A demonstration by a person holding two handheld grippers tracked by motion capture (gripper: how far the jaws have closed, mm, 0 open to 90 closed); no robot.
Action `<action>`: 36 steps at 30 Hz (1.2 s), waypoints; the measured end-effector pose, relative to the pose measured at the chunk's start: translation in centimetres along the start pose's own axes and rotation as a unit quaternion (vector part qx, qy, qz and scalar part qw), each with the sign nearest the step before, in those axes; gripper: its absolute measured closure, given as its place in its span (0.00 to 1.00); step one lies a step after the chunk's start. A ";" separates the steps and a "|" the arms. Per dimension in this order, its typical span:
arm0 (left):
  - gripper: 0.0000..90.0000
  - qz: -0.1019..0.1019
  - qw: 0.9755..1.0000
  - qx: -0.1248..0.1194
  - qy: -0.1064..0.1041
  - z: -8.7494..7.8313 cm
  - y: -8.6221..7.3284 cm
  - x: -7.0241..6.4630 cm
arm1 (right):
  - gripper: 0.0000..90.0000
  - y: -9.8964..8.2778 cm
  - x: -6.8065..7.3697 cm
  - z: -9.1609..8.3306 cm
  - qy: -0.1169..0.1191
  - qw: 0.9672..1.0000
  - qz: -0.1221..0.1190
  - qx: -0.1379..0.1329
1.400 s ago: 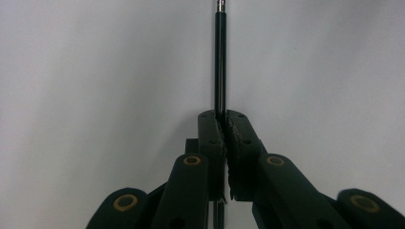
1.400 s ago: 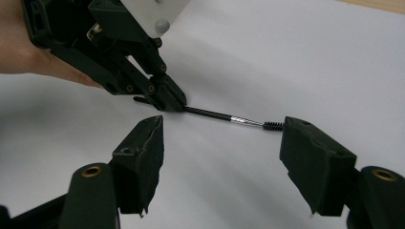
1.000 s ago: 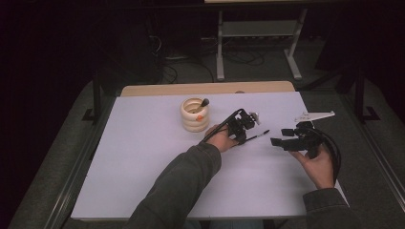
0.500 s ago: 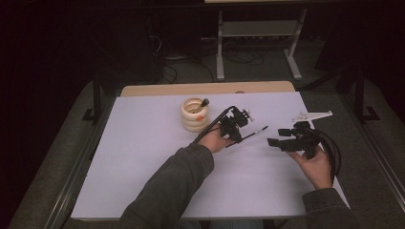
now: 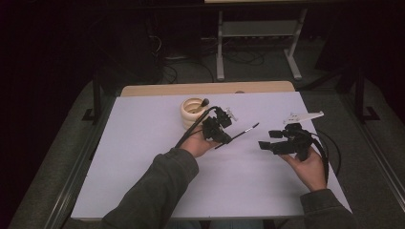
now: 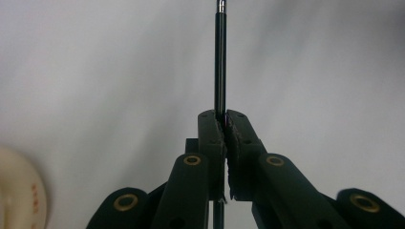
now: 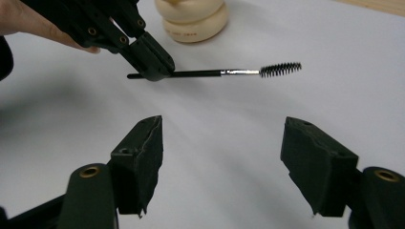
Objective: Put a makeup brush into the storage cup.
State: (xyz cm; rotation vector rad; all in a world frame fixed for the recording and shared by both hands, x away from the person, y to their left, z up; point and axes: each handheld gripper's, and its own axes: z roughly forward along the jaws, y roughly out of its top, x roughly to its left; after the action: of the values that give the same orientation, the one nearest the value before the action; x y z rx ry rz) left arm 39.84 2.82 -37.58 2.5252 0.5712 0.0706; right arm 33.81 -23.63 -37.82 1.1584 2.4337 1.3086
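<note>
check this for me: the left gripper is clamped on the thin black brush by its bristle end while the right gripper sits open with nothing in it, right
Not quite. The left gripper is shut on the brush by its black handle, not the bristle end: in the right gripper view the bristles stick out free, well past the jaws. The rest holds: the right gripper is open and empty.

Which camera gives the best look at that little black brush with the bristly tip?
The right gripper view: the brush lies side-on, bristles clear, gripped by the left claw. The high view shows a thin dark stick. The left gripper view looks along its handle; bristles not visible.
</note>
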 end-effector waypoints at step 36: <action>0.96 -0.010 0.994 -0.108 0.012 -10.8 -8.9 0.1 | 0.36 5.0 6.8 3.9 0.087 0.995 -0.043 0.013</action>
State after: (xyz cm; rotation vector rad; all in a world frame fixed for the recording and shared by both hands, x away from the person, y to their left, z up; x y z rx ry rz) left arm 34.73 15.05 -33.05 2.3116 0.5652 0.1476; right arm 33.72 -14.80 -34.90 0.9714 2.5980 1.4101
